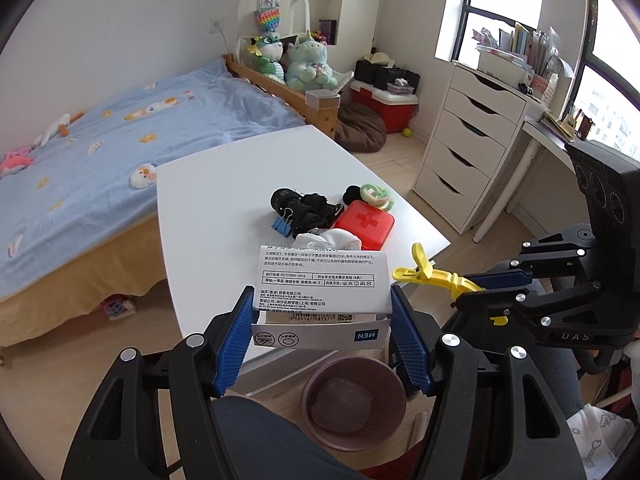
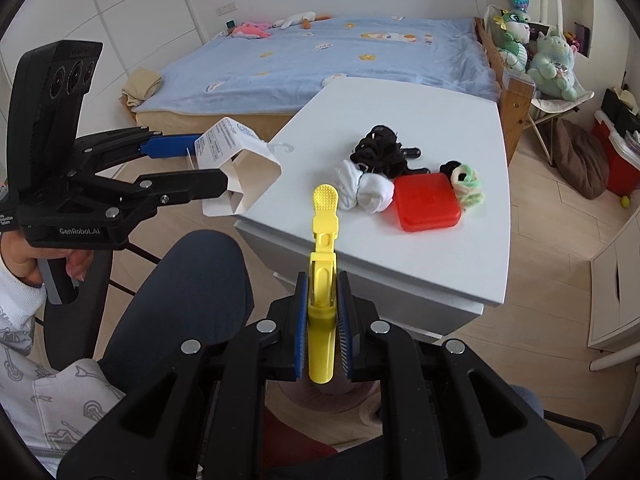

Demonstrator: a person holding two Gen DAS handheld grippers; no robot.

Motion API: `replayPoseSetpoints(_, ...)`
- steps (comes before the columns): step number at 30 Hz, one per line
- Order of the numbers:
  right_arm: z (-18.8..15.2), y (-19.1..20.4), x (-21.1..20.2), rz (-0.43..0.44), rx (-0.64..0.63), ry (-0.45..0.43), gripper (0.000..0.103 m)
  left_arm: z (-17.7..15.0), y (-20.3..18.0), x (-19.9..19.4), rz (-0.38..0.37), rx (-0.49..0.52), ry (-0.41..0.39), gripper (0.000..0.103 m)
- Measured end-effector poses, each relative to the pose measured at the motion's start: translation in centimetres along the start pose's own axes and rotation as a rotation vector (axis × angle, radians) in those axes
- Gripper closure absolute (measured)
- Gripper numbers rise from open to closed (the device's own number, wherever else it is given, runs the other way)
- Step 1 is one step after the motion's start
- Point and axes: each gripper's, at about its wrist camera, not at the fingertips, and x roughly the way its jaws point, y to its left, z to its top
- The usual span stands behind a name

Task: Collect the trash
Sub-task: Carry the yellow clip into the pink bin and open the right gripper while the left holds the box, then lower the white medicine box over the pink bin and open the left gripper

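- Left gripper (image 1: 320,312): jaws set wide, pads pressing both side edges of a white paper sleeve (image 1: 320,280) w/ printed text + barcode; sleeve held off the table, at its near edge.
- From the right wrist cam the same sleeve (image 2: 244,160) reads as a bent, open-ended paper band, clamped in the left gripper (image 2: 212,164), hanging just left of the table's near-left corner.
- Right gripper (image 2: 322,316): jaws nearly closed, squeezing the handle end of a yellow clip (image 2: 323,240); clip points away from the cam, tip over the table's near edge.
- In the left wrist cam the right gripper (image 1: 480,296) sits to the right, clip (image 1: 432,272) sticking out leftward, close beside the sleeve but not touching.
- Bin (image 1: 352,400): round, dull pink, on the floor below the near table edge, directly under the left gripper; something crumpled lies inside, can't tell what.
- White table (image 2: 420,248), mid area: rolled white socks (image 2: 366,190), red box (image 2: 426,200) w/ a cross touching them on the right, black tangle of items (image 2: 380,150) behind, green-white hair tie (image 2: 468,184) at the box's far-right corner.
- Blue binder clip (image 1: 281,225) at the left of the black pile.
- Bed (image 1: 100,152) w/ blue cover far left; white drawers (image 1: 468,132) far right.
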Motion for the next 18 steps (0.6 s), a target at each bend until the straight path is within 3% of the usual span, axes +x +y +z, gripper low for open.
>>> replayPoseSetpoints(10,-3.1,1.5,1.2,0.041,-0.007,0.04,0.088,-1.9,-0.5,-0.9,-0.003,-0.008,-0.01,0.039)
replayPoseSetpoints(12,-3.3,1.7,1.5,0.031,-0.01,0.039,0.063,-2.1,-0.5,-1.0,0.0,-0.007,-0.011,0.039)
replayPoseSetpoints(13,-3.4,1.7,1.4,0.024,-0.008,0.028,0.031,-2.2,-0.5,-1.1,0.0,-0.008,-0.012,0.039)
replayPoseSetpoints(14,-3.5,1.6,1.3,0.022,0.004,0.012,0.02,-2.3,-0.6,-1.2,0.0,-0.01,-0.012,0.039)
replayPoseSetpoints(18,-3.2,1.0,1.0,-0.011,0.043,-0.018,0.012,-2.6,-0.4,-1.2,-0.002,-0.019,-0.01,0.039)
